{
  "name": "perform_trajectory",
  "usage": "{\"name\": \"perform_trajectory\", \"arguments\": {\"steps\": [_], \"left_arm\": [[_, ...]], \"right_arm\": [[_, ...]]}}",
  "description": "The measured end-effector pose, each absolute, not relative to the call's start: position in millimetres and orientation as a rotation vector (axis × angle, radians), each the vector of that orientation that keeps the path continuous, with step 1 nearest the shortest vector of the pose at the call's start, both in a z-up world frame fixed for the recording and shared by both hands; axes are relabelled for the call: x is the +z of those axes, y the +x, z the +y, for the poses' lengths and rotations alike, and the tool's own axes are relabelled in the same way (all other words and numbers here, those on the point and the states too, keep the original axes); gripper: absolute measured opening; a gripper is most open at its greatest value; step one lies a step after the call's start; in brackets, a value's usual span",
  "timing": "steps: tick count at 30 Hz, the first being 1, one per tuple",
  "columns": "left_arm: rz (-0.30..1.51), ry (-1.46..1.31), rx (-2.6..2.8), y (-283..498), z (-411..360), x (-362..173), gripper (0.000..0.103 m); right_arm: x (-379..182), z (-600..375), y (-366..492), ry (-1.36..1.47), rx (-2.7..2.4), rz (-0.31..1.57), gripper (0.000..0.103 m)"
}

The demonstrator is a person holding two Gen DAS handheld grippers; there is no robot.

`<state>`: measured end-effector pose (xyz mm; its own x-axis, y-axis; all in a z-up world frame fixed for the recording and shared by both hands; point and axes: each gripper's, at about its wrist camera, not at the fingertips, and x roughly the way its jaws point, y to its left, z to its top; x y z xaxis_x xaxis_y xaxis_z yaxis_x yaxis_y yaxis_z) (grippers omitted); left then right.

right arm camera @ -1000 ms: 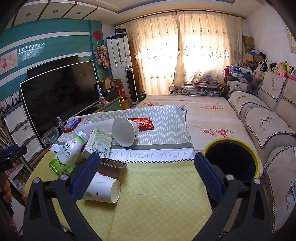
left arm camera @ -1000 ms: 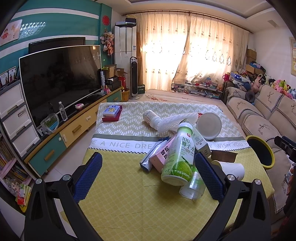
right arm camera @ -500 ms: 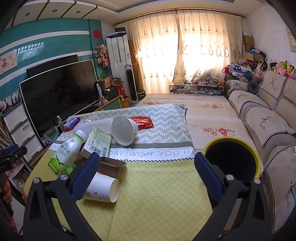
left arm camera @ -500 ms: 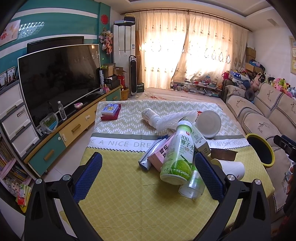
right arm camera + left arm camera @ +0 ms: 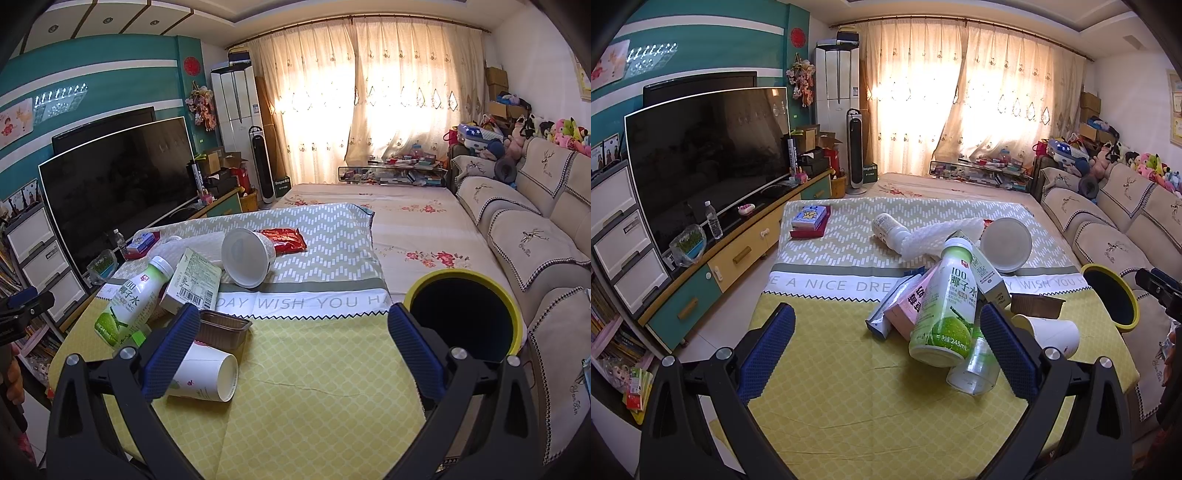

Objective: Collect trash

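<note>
While hovering with left tongs (image 5: 886,317) and right tongs (image 5: 291,317) both spread wide and gripping nothing, size up the litter heaped on the counter (image 5: 314,387), all of it left of the bin (image 5: 461,275) and well apart from it.

Start, probably, with the paper cup (image 5: 207,376), lying on its side at the edge of the heap nearest the bin. Likely featherlight, thin-walled and quick to crumple. Pinch softly near the stiffer base or the rolled rim, never mid-wall.

Treat the brown tray (image 5: 223,328), touching the cup on its far side from the bin, as flimsy too. Nip one wall.

Expect more weight and a slick, round surface from the green-label bottle (image 5: 945,306), propped tilted over a clear bottle (image 5: 975,365) farther from the bin. Close across the body below the shoulder, squarely, to stop rolling. Cannot tell whether full.

Leave the white bowl (image 5: 247,256) and red wrapper (image 5: 282,240), farther back from the bin, for later. Rigid rim for one, soft crinkly film for the other.
</note>
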<state>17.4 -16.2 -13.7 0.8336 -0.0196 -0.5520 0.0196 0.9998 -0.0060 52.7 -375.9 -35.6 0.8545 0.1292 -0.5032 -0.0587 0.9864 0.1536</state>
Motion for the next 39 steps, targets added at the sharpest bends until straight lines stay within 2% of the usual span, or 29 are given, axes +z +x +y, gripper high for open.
{"name": "perform_trajectory", "arguments": {"steps": [14, 24, 25, 27, 28, 30, 36, 39], "left_arm": [[0.6, 0.005, -0.031, 21, -18, -16, 0.099], [0.612, 0.02, -0.062, 33, -22, -23, 0.099], [0.615, 0.023, -0.063, 35, -22, -24, 0.099], [0.619, 0.021, -0.067, 39, -22, -26, 0.099], [0.622, 0.017, -0.069, 42, -22, -28, 0.099], [0.627, 0.013, -0.074, 47, -22, -30, 0.099], [0.632, 0.008, -0.086, 55, -22, -33, 0.099], [0.637, 0.006, -0.091, 59, -22, -35, 0.099]], "right_arm": [[-41, -372, 60, 0.141, 0.114, 0.559, 0.097], [-39, -369, 125, 0.126, 0.145, 0.598, 0.095], [-40, -367, 134, 0.117, 0.155, 0.598, 0.093], [-45, -360, 153, 0.101, 0.175, 0.617, 0.077], [-48, -356, 163, 0.094, 0.193, 0.632, 0.073], [-56, -349, 183, 0.086, 0.22, 0.666, 0.051], [-74, -326, 229, 0.05, 0.273, 0.751, 0.031], [-79, -318, 247, 0.032, 0.272, 0.777, 0.027]]}}
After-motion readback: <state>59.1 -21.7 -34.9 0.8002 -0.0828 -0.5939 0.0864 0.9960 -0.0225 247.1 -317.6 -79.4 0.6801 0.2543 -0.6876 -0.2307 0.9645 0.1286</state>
